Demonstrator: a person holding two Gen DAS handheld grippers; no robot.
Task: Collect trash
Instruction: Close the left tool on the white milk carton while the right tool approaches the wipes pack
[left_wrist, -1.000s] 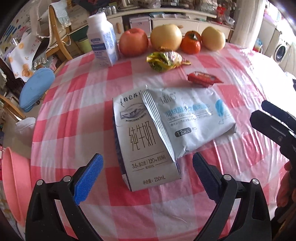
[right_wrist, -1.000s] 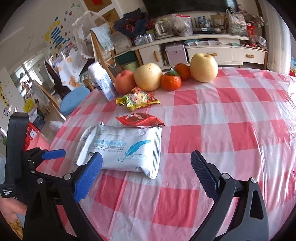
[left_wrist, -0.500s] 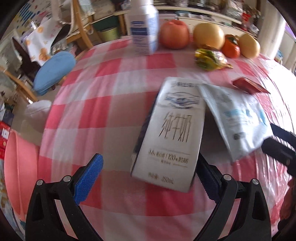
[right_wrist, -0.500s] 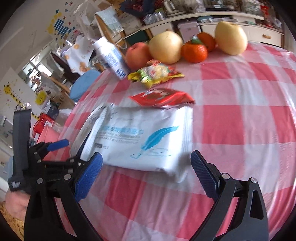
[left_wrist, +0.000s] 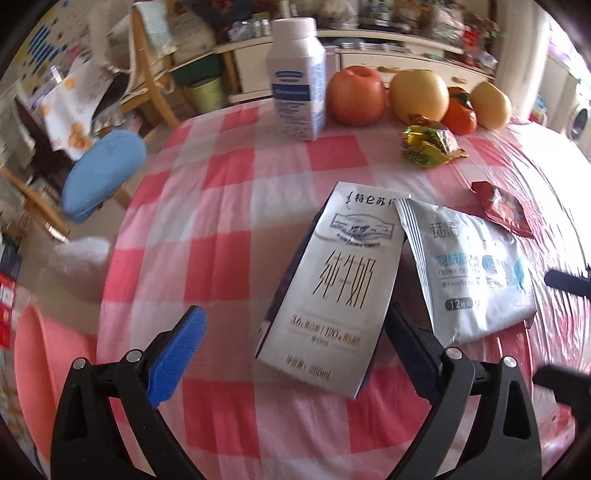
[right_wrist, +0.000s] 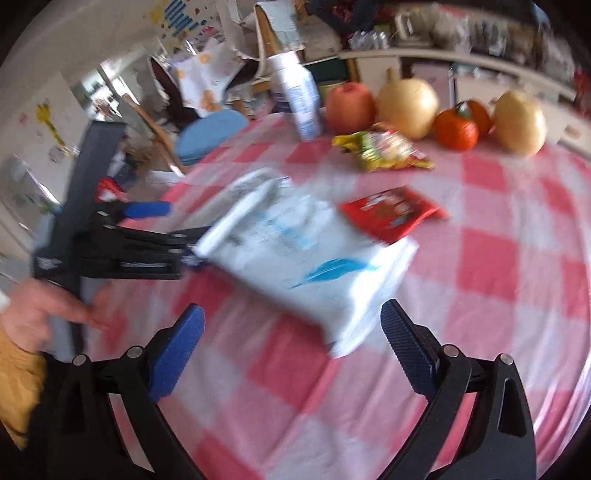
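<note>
A flattened silver milk carton (left_wrist: 332, 291) lies tilted on the checked tablecloth (left_wrist: 229, 192). My left gripper (left_wrist: 291, 350) is open around its near end, and the carton's right edge covers part of the right finger (left_wrist: 413, 354). A white wipes packet (left_wrist: 476, 273) overlaps the carton's right side. Beyond it lie a red wrapper (left_wrist: 502, 210) and a yellow-green snack wrapper (left_wrist: 428, 146). In the blurred right wrist view, my right gripper (right_wrist: 293, 343) is open just short of the white packet (right_wrist: 314, 254), with the red wrapper (right_wrist: 391, 214) behind and the left gripper (right_wrist: 122, 240) to the left.
An upright white milk bottle (left_wrist: 297, 79), an apple (left_wrist: 354, 96), two pears and an orange (left_wrist: 460, 114) stand at the table's far edge. A pink basin (left_wrist: 37, 369) sits below the table's left edge, near a blue chair cushion (left_wrist: 103, 170). A hand (right_wrist: 40, 317) holds the left gripper.
My left gripper swung left, so the carton now sits against its right finger and looks tipped up. My right gripper moved in close to the white packet, and its view is motion-blurred.
</note>
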